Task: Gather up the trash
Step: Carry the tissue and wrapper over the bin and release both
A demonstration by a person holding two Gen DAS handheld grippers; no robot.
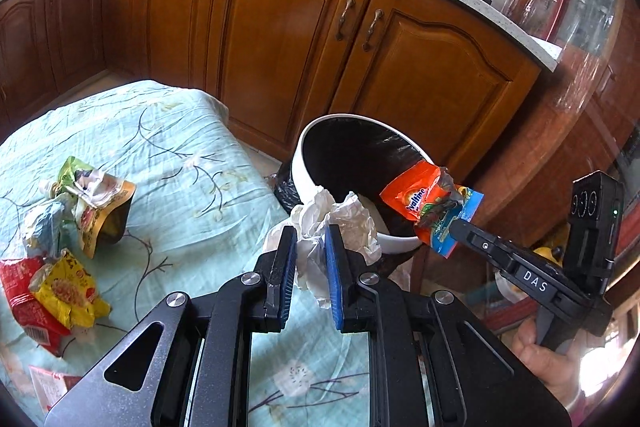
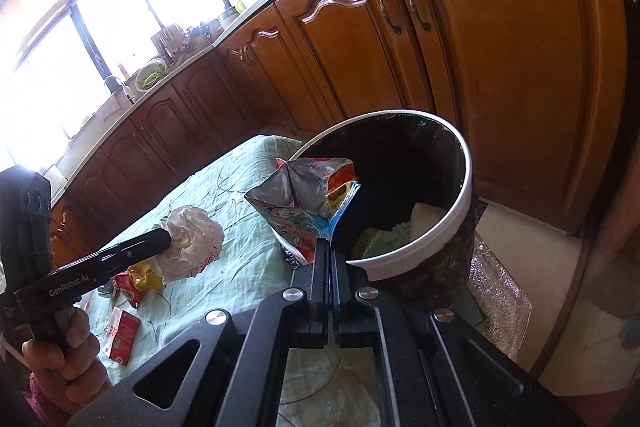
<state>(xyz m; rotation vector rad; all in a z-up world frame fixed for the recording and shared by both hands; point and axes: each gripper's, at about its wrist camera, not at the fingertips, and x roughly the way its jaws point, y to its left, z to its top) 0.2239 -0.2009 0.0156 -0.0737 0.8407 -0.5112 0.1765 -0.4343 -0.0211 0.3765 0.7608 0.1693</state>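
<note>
My table (image 1: 188, 147), under its pale green flowered cloth, carries a heap of crumpled snack wrappers (image 1: 86, 203), a yellow noodle packet (image 1: 66, 293) lying on a red one (image 1: 24, 291), and a small red carton (image 2: 122, 341) near its edge.

Crumpled white tissue paper (image 1: 320, 235) between the left gripper's (image 1: 311, 267) ribbed blue pads; glossy foil-lined plastic wrapper (image 2: 308, 203) in the right gripper (image 2: 331, 259); beyond, smooth white plastic bin (image 2: 424, 247) with shiny black liner; below, matt floral cloth (image 1: 168, 147); varnished wood cabinets (image 1: 280, 39)
</note>
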